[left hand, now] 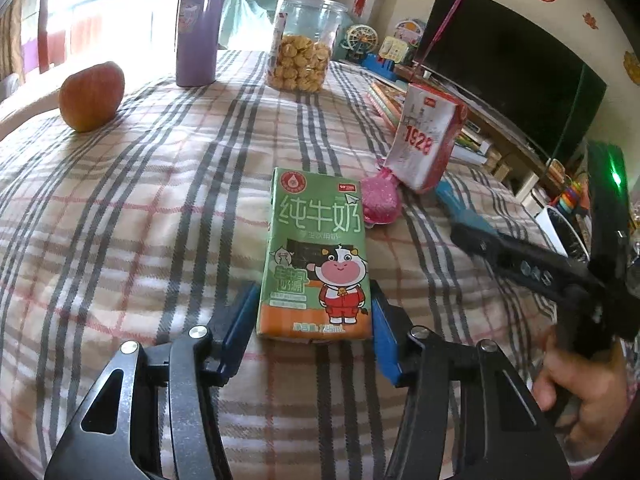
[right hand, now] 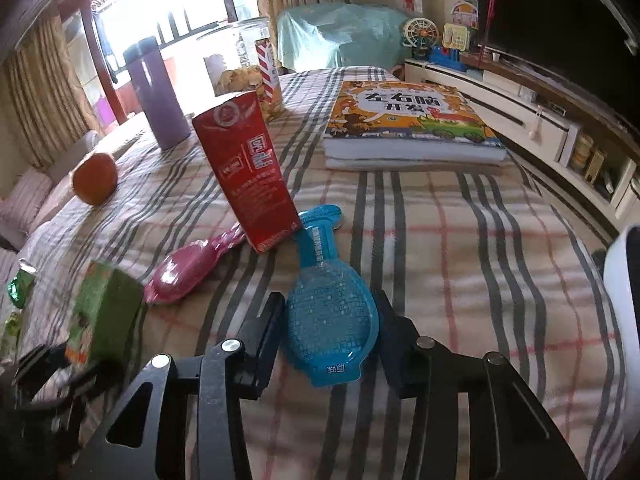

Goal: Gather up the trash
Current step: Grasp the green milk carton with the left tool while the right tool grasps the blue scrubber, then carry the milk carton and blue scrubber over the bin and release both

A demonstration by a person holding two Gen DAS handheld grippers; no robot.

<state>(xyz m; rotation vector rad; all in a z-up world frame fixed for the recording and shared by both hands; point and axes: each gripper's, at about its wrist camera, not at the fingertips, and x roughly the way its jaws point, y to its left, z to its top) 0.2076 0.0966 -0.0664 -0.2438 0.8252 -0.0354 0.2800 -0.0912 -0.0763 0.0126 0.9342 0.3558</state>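
Observation:
A green milk carton (left hand: 316, 256) lies on the plaid tablecloth (left hand: 160, 208), and my left gripper (left hand: 316, 320) is shut on its lower end, a blue pad against each side. In the right wrist view the same carton (right hand: 104, 312) shows blurred at the lower left. My right gripper (right hand: 330, 332) is shut on a blue spoon-shaped plastic package (right hand: 328, 308), whose neck points away from me. A red carton (right hand: 248, 168) stands upright just beyond it. A pink package (right hand: 188, 272) of the same shape lies between the two cartons.
An apple (left hand: 92, 96), a purple flask (left hand: 198, 28) and a clear jar of snacks (left hand: 304, 44) stand at the far side. A thick picture book (right hand: 408, 120) lies far right. A green wrapper (right hand: 18, 284) lies at the left edge. A hand (left hand: 580, 380) holds the right gripper.

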